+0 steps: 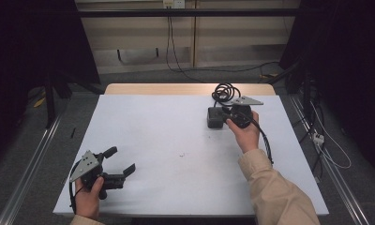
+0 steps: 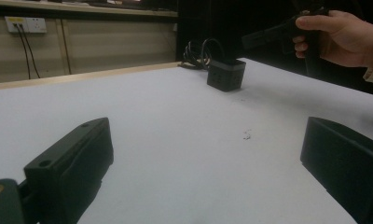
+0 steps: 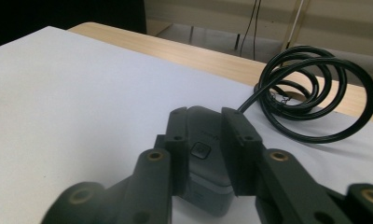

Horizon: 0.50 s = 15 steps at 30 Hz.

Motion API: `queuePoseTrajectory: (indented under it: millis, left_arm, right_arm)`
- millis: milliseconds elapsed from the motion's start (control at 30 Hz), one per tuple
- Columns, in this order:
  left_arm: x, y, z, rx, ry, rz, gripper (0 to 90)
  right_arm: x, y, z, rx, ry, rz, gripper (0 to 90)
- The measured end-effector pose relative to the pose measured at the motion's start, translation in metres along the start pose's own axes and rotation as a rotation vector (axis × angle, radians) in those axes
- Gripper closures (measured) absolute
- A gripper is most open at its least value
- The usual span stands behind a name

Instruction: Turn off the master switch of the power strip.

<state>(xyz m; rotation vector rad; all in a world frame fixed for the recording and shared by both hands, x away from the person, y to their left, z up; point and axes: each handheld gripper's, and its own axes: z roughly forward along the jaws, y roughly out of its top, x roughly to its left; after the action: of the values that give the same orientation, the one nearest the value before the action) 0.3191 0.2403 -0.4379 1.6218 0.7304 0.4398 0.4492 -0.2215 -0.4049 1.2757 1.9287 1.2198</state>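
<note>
High view: right gripper (image 1: 225,116) at 1 o'clock on the table (image 1: 176,136), jaws closed on a dark box (image 1: 215,117) with coiled cable (image 1: 224,92); left gripper (image 1: 120,161) at 8 o'clock, jaws wide, empty | Left gripper view: box (image 2: 226,74) stands at 1 o'clock, well apart | Right gripper view: jaws pinch box (image 3: 204,158) sides; cable (image 3: 310,98) at 2 o'clock | Step: likely grasp made; next calls for lifting without snagging cable.

A power adapter (image 1: 215,117) is sitting on the table (image 1: 148,126) toward two o'clock, its coiled cable (image 1: 224,92) lying just behind it at twelve — near the far edge. The right gripper (image 1: 228,116) is straddling the adapter from its three-o'clock side. The left gripper (image 1: 120,161) is resting at seven o'clock, well apart.
</note>
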Motion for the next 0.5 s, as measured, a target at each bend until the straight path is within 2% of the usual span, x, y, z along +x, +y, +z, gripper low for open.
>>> queuePoseTrajectory:
  millis: [133,500]
  left_arm:
    - [0.0005,-0.0005,-0.0001,0.001,0.000,-0.002,2.2]
    - [0.0011,-0.0008,-0.0012,-0.002,-0.001,-0.002,2.2]
  right_arm:
    - [-0.0016,-0.0008,0.0019,-0.004,0.010,0.010,80.6]
    - [-0.0027,0.0006,0.0051,-0.006,0.006,0.020,82.9]
